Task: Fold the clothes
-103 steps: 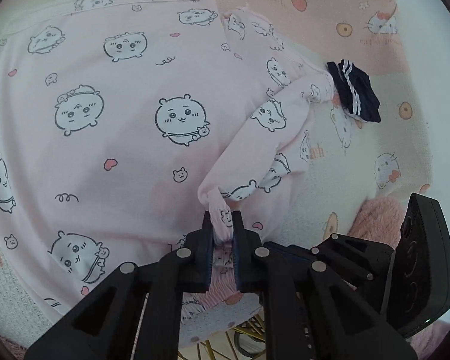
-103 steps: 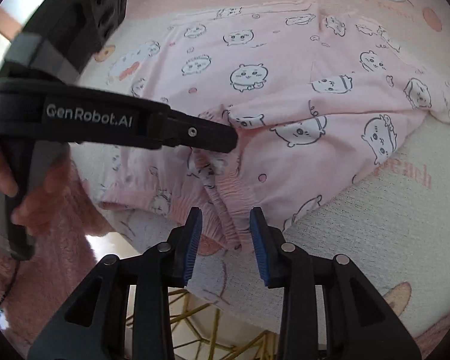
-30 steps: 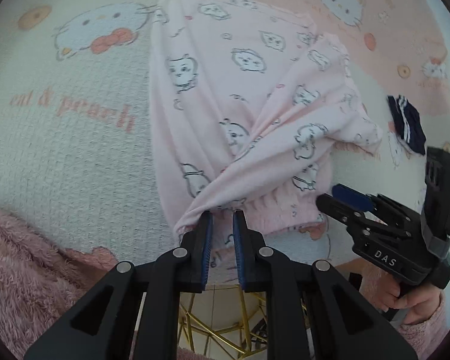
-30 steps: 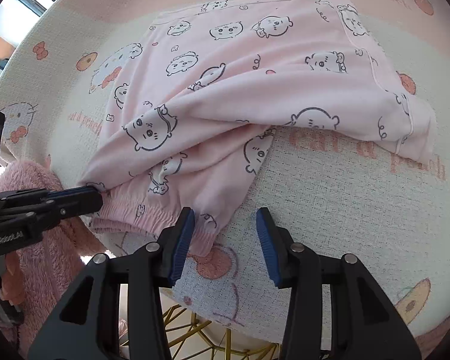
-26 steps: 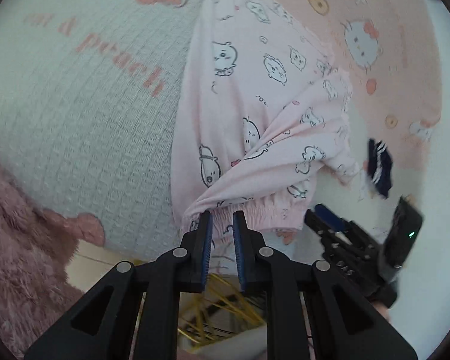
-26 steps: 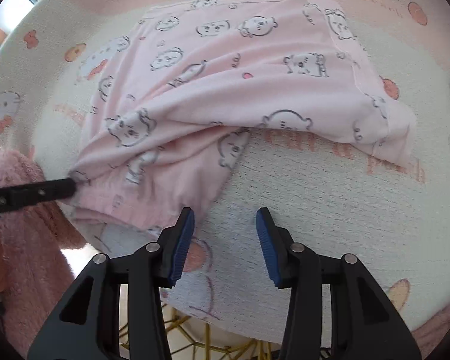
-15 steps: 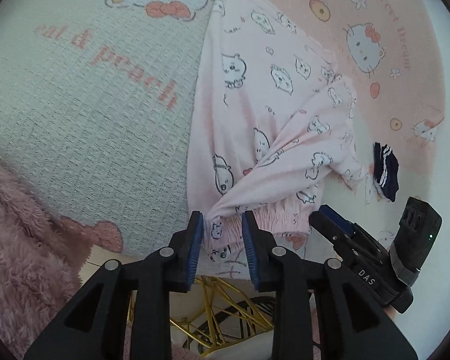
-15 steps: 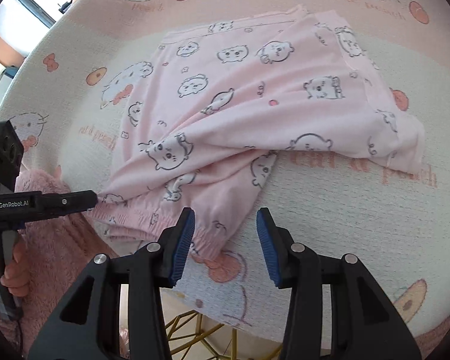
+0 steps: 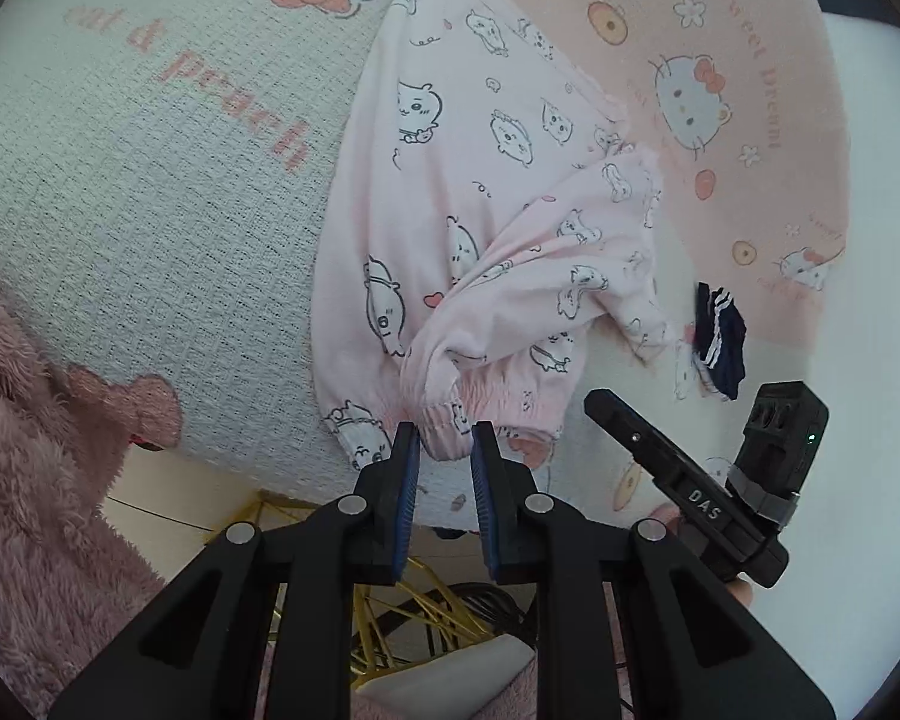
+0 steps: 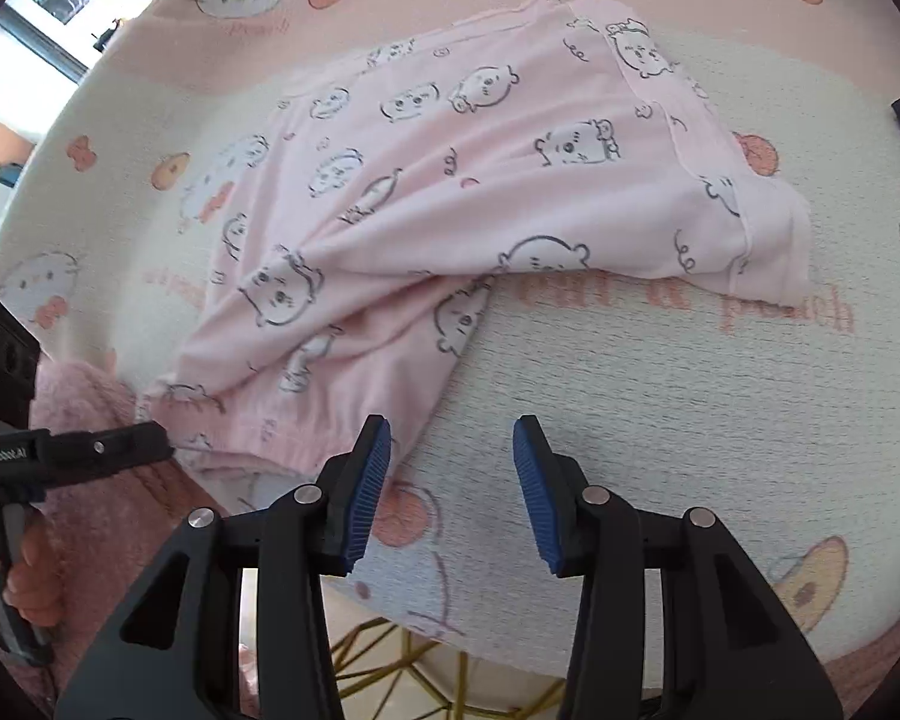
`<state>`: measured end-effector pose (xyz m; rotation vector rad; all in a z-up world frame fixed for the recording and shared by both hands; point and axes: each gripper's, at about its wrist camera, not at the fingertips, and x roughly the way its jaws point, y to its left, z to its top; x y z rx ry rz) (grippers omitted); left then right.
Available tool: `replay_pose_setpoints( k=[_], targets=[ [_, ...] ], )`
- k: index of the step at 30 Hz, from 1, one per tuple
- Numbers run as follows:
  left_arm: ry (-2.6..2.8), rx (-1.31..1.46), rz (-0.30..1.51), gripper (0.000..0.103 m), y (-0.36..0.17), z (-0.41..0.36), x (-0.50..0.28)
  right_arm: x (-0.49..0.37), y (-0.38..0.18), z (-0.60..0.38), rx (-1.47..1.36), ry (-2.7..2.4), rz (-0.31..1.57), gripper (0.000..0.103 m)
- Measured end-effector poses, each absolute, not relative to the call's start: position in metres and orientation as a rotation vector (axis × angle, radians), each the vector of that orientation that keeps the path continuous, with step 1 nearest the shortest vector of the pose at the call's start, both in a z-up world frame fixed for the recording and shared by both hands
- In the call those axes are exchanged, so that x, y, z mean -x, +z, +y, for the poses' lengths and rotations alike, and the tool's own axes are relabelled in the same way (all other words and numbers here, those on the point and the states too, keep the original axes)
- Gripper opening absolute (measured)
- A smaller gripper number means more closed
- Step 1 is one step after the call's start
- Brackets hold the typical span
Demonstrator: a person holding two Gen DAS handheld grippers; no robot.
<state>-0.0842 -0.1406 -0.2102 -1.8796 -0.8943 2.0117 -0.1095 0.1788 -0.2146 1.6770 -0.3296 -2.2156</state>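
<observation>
A pale pink garment (image 9: 480, 180) printed with cartoon animals lies half folded on the blanket, its gathered elastic hem toward me. My left gripper (image 9: 444, 450) is at that hem. Its jaws are closing, and the bunched ribbed edge (image 9: 444, 435) fills the gap between the blue pads. In the right wrist view the same garment (image 10: 480, 192) spreads across the middle, and the left gripper (image 10: 150, 447) touches its lower left corner. My right gripper (image 10: 450, 474) is open with only blanket between its pads, its left finger just beside the hem. The right gripper (image 9: 594, 405) also shows from the left wrist.
A Hello Kitty blanket (image 9: 120, 210) in white and pink covers a round table with gold wire legs (image 9: 402, 600). A small navy item with white stripes (image 9: 717, 336) lies right of the garment. A person's fluffy pink sleeve (image 9: 30, 480) fills the lower left.
The left jaws opened off the hem and have come back in around a thicker bunch of it. The right gripper has shifted slightly, staying open beside the garment.
</observation>
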Motion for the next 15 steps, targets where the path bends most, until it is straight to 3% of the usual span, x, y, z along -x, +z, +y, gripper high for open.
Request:
replay_pose_setpoints(
  k=[3, 7, 10, 15],
  targets=[
    [2.002, 2.042, -0.904, 0.020, -0.229, -0.146, 0.082, 0.114, -0.221, 0.166, -1.695, -2.156, -0.378, 0.044],
    [1.982, 1.991, -1.045, 0.031, -0.225, -0.155, 0.077, 0.109, -0.227, 0.164, -1.726, -2.138, -0.392, 0.044],
    [2.094, 1.917, -0.953, 0.038, -0.205, -0.155, 0.082, 0.112, -0.227, 0.171, -1.730, -2.136, -0.459, 0.044],
    [2.179, 1.902, -0.819, 0.035, -0.203, -0.148, 0.097, 0.120, -0.233, 0.173, -1.759, -2.131, -0.509, 0.046]
  ],
)
